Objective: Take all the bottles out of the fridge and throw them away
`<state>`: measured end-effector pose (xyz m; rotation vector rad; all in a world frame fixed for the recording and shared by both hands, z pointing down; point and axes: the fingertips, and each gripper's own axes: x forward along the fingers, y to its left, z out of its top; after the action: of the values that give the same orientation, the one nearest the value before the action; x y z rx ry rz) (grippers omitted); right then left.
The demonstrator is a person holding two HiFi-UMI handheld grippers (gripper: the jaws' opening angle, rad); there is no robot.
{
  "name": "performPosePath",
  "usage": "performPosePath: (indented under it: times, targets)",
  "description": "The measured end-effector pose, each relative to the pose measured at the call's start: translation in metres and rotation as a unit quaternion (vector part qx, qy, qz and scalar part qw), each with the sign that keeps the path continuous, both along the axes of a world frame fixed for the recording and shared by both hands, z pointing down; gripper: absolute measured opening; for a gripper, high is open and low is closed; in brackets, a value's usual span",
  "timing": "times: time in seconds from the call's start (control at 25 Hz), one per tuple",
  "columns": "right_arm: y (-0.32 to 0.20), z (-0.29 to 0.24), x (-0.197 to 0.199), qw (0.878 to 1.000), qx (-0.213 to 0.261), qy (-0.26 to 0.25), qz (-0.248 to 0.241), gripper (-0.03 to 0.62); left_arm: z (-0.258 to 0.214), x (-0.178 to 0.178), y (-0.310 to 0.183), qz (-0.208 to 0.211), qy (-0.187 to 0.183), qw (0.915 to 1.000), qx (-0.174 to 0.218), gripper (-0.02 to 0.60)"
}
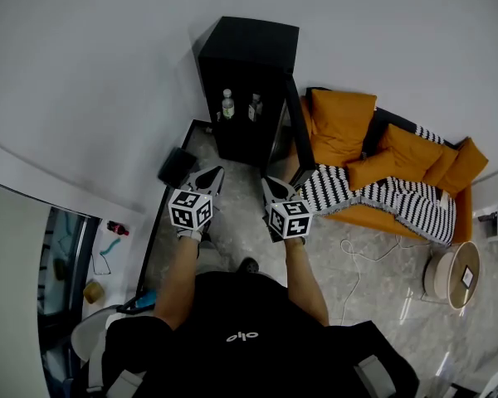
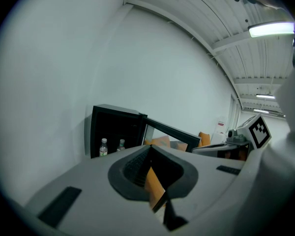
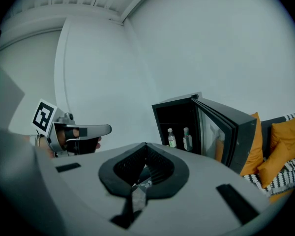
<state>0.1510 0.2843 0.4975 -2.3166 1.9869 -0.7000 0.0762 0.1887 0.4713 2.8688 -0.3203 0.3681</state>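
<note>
Here I stand, facing the black fridge (image 1: pixel 247 73) at my 12 o'clock, its door (image 1: pixel 292 135) swung wide toward 1 o'clock. Inside, on one shelf, two bottles stand upright side by side. The left bottle (image 1: pixel 227 104) has a white cap and a pale label. The right bottle (image 1: pixel 254 107), just beside it at its 3 o'clock, looks clear. The rest of the fridge's inside is dark, and I can make out nothing else in it.

My left claw (image 1: pixel 212 175) is pinched fully together with nothing in it, and it points at the fridge's open front from well short of it. My right claw (image 1: pixel 272 187) is the same, jaws closed tight and empty, near the lower edge of the door. Neither claw touches the fridge or a bottle.

At my 2 o'clock sits an orange sofa (image 1: pixel 373 220) with orange cushions (image 1: pixel 342 123) and a black-and-white striped blanket (image 1: pixel 398 197). At 11 o'clock, beside my left claw, there is a dark boxy thing (image 1: pixel 176 166) on the floor. What it is I cannot make out.
</note>
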Motion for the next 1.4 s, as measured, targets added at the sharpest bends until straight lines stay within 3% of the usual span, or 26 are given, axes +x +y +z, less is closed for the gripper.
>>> performPosePath:
  times: [0.28,0.6,1.08,1.4]
  targets:
    - [-0.033,0.010,0.002,1.000,-0.009,-0.009,0.001,0.008,0.008,0.001,-0.034,0.001,-0.002,1.0000,-0.008,0.006]
    - [-0.110,0.019,-0.003,0.999,-0.028,-0.008,0.013,0.008,0.019,-0.002,-0.114,0.012,-0.002,0.9996,-0.026,0.006]
    - [-0.241,0.031,-0.018,0.996,-0.058,-0.005,0.072,0.008,0.034,-0.016,-0.246,0.060,0.001,0.9966,-0.056,0.006]
    - [-0.287,0.049,-0.027,0.990,-0.057,-0.021,0.124,0.008,0.052,-0.037,-0.304,0.096,-0.009,0.9934,-0.061,0.006]
